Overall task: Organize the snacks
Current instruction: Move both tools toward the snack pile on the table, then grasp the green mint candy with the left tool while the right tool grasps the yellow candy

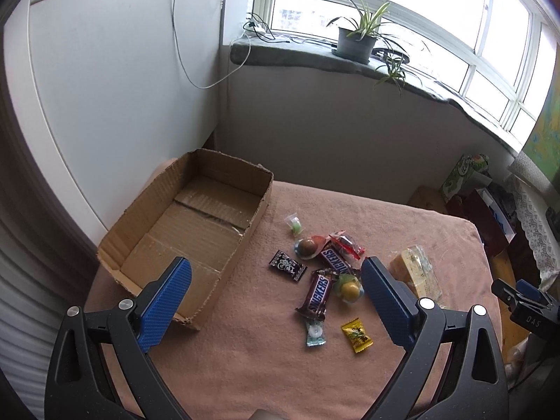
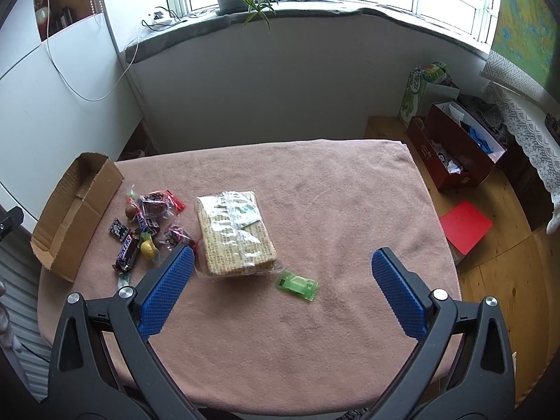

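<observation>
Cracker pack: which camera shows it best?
The right wrist view: the cracker pack lies whole and unobstructed, its clear wrapper and stacked crackers plain to see. In the left wrist view the pack sits far off at the right, partly hidden behind the left gripper's finger.

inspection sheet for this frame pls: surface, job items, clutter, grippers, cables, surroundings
Surface: table under pink cloth, no spills seen.
Job's things: cardboard box empty; Snickers bars, small candies and cracker pack loose beside it; green packet apart.
Clutter: nothing seen on the table.
Grippers: left gripper and right gripper open, holding nothing.
Cables: white cable hangs down the wall.
Surroundings: potted plant on sill; boxes on floor.
</observation>
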The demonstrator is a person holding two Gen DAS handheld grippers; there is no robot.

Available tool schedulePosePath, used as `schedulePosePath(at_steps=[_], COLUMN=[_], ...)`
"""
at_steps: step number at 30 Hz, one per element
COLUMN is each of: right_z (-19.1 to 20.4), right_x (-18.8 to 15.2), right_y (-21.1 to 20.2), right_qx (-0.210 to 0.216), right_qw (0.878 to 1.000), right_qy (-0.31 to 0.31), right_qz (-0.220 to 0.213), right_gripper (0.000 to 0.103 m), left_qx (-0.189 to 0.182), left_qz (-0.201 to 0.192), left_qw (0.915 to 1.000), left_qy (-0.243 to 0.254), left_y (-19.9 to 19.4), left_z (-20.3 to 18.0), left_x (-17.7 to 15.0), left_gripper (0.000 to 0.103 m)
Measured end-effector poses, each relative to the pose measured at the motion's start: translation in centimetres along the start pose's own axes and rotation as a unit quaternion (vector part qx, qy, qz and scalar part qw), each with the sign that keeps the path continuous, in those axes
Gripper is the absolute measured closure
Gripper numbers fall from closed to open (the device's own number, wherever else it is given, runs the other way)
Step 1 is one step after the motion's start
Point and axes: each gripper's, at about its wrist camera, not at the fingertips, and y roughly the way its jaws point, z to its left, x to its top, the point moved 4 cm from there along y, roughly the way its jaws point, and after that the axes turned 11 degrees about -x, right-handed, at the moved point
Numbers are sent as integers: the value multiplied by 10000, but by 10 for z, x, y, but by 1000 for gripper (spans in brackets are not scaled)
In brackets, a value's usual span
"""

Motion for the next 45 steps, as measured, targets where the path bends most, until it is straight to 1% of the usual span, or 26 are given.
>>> schedulePosePath(at_steps=[4,8,10,12,13,14,15,16,18,21,23,25,27,30,31,34,36,41,45], right_z=[-2,10,22,35,42,48,54,59,69,84,95,107,119,136,141,154,162,172,179], right_x=[-7,-14,-17,-20,-23,-25,-29,-32,-37,-43,-47,-50,-53,-56,-57,-61,-64,-70,-73], right_y=[3,5,7,9,11,12,14,16,20,25,28,32,36,43,46,55,61,73,80], right_qx=[112,153,289,461,512,532,565,637,840,1077,1252,1385,1508,1678,1700,1770,1785,1800,1816], right_qw=[9999,9993,9981,9963,9953,9943,9933,9921,9891,9839,9802,9761,9718,9652,9637,9588,9556,9505,9475], right_qy=[-19,-339,-515,-685,-784,-889,-971,-1022,-1105,-1263,-1335,-1444,-1541,-1675,-1721,-1829,-1909,-2023,-2074], right_qz=[-9,96,202,251,246,256,278,337,495,663,753,852,957,1100,1130,1260,1358,1528,1620], right_gripper=[0,0,0,0,0,0,0,0,8,16,19,25,33,40,40,44,52,53,57], left_qx=[-7,-104,-220,-361,-441,-526,-571,-528,-593,-645,-664,-683,-744,-842,-867,-885,-867,-814,-762], left_qz=[171,416,545,710,805,902,1004,1098,1254,1474,1606,1721,1788,1949,1979,2032,2059,2152,2231], left_qw=[9999,9990,9980,9963,9951,9937,9923,9916,9894,9862,9839,9820,9804,9763,9754,9744,9741,9729,9718], left_qy=[-29,-118,-216,-329,-368,-412,-448,-424,-433,-385,-407,-367,-351,-410,-433,-392,-343,-229,-87], left_y=[9,22,28,36,41,45,50,54,61,72,79,87,93,105,109,115,120,130,139], left_z=[5,11,11,11,10,9,9,12,13,12,13,13,10,9,8,5,3,1,-5], left_x=[-9,-19,-26,-34,-38,-42,-46,-50,-58,-68,-72,-77,-80,-83,-84,-85,-85,-85,-87], left_gripper=[7,7,11,22,26,34,39,42,52,58,61,65,67,67,67,67,67,67,70])
